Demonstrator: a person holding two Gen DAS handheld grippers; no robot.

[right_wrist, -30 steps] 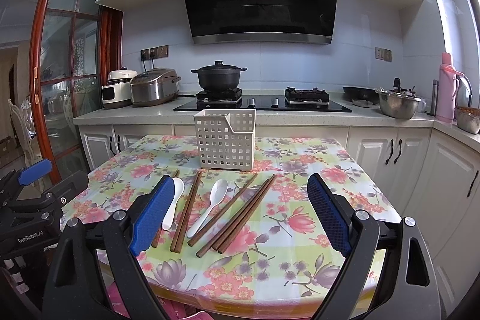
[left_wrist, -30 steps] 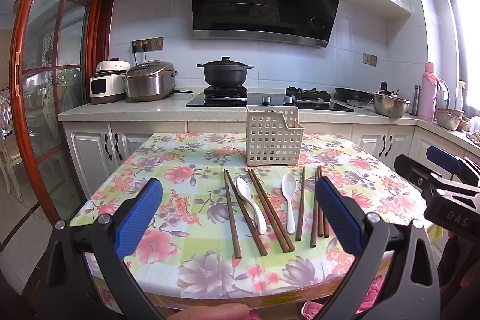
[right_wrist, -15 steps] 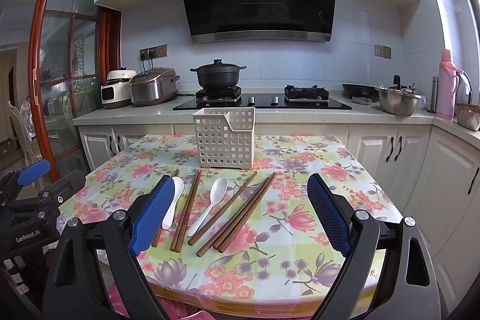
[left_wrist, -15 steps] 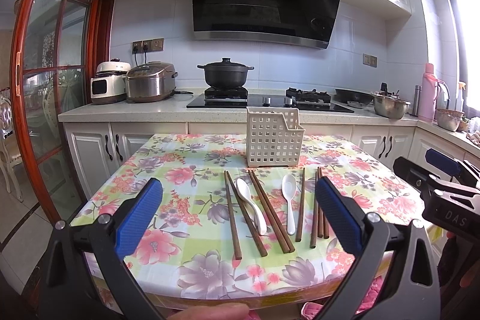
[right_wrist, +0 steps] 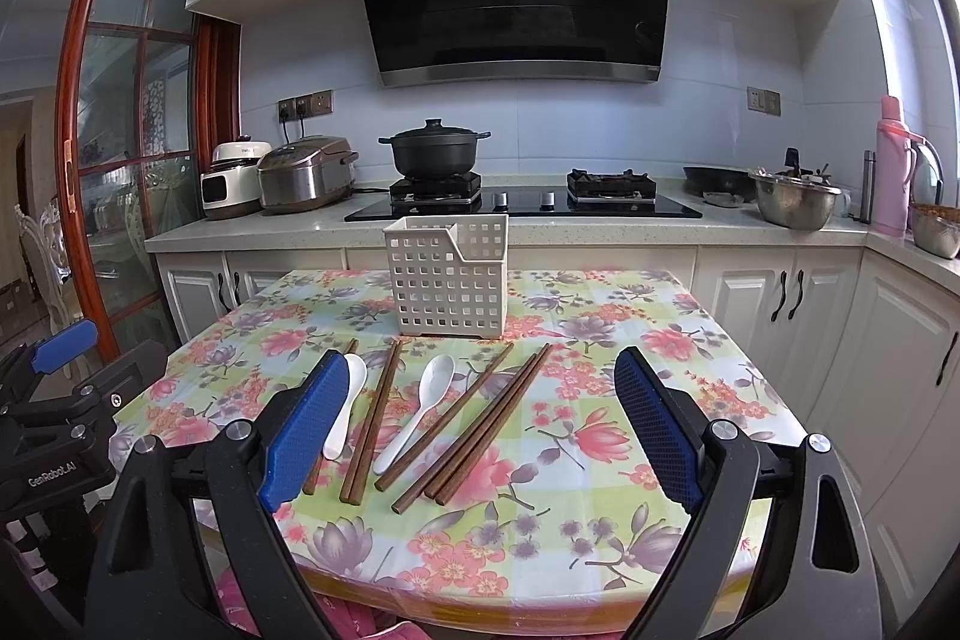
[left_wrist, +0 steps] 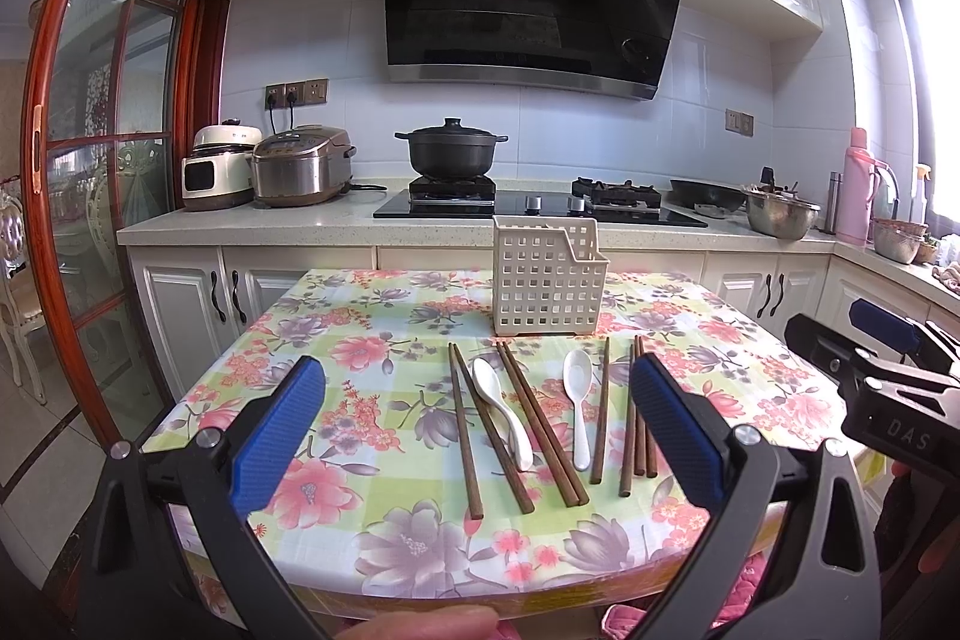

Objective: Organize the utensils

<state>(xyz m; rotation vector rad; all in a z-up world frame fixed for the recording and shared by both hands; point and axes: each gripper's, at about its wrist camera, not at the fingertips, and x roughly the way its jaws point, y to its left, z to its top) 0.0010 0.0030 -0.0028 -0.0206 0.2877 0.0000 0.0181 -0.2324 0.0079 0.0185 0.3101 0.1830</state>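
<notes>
Several brown wooden chopsticks (left_wrist: 540, 424) (right_wrist: 480, 430) and two white spoons (left_wrist: 501, 412) (left_wrist: 579, 409) lie side by side on the floral tablecloth (left_wrist: 372, 376). The spoons also show in the right wrist view (right_wrist: 345, 412) (right_wrist: 420, 400). A white perforated basket (left_wrist: 546, 289) (right_wrist: 450, 286) stands upright behind them. My left gripper (left_wrist: 480, 418) is open and empty, held above the near table edge. My right gripper (right_wrist: 480, 424) is open and empty, to the right of it.
The table edge (left_wrist: 420, 598) is close below the grippers. Behind the table runs a kitchen counter (left_wrist: 270, 220) with rice cookers (left_wrist: 300, 166), a black pot (left_wrist: 450, 154) on the hob, a steel bowl (left_wrist: 780, 214) and a pink flask (left_wrist: 855, 187).
</notes>
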